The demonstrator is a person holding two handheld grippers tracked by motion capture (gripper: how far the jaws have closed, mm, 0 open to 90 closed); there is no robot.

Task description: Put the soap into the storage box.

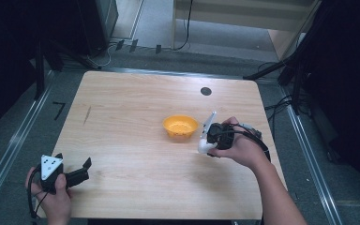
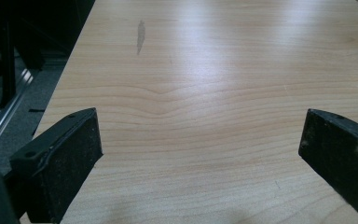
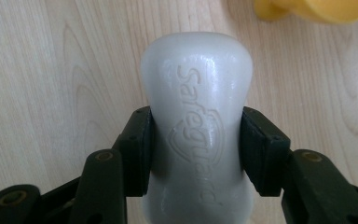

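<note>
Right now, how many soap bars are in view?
1. The white soap bar is clamped between the jaws of the right gripper, just right of the yellow bowl. None looks hidden.

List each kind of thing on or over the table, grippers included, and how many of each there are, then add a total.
White soap bar, clamped in the right hand-held gripper: 1
Yellow bowl: 1
Hand-held gripper, right one plus the left hand-held gripper: 2
Total: 4
</note>
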